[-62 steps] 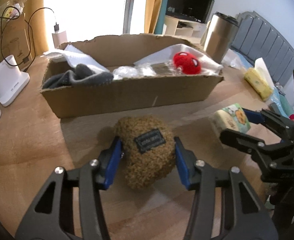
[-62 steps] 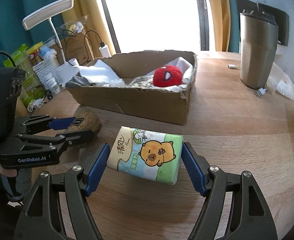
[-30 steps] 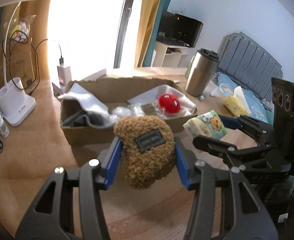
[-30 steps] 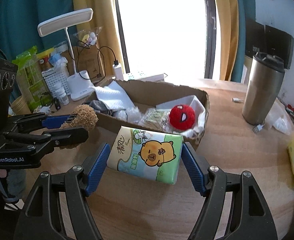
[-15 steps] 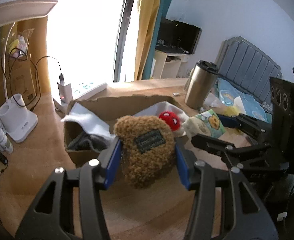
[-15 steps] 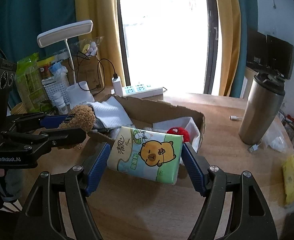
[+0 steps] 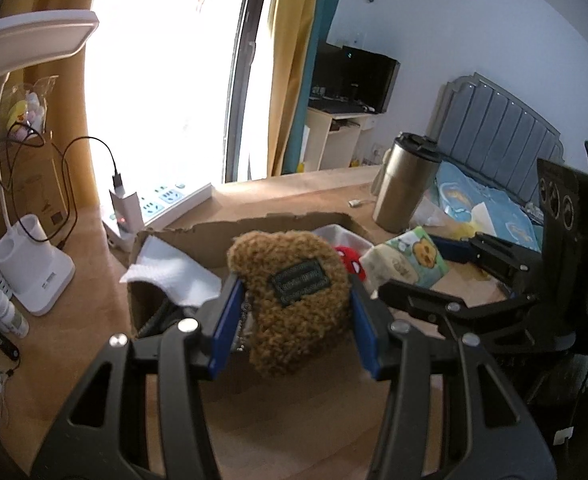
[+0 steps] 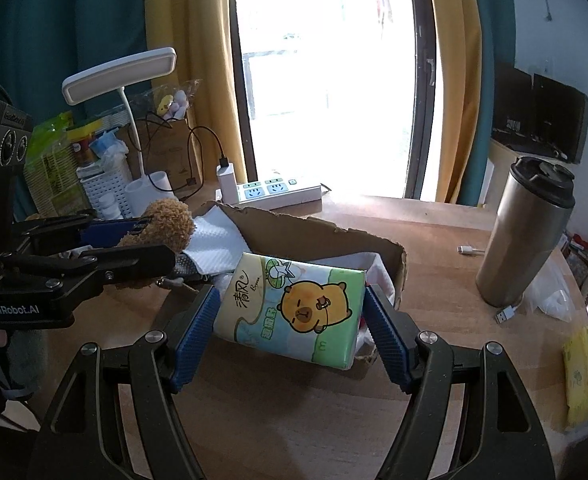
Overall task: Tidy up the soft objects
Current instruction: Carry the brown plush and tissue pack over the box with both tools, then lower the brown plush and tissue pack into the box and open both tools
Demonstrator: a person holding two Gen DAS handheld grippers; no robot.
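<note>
Two grippers were loaded, both lifted clear of the wooden table [image 8: 434, 248]. Left gripper [image 7: 292, 320]: my jaws stood partly closed, blue pads pressed into both sides of the brown plush toy [image 7: 294, 300], dark patch label facing the camera. It hung over the near wall of the cardboard box [image 7: 254, 228]. Right gripper [image 8: 290, 330]: jaws wider, clamped on the two ends of the tissue pack [image 8: 294, 306], capybara print up, pack tilted slightly. I saw it above the box's near right corner; the left wrist view put it just beside the plush.

Inside the box: a white cloth [image 8: 218, 248] at the left end, a red plush ball [image 7: 350, 260] toward the right, mostly hidden behind the held items. Something dark lay under the cloth; I couldn't tell what.

Beyond the box: steel tumbler [image 8: 526, 232] upright on the right with a cable end near its base, white power strip [image 8: 278, 190] by the window, desk lamp [image 8: 118, 76] and a white basket at the left. Further off, a bed headboard [image 7: 498, 128] and a dark screen.
</note>
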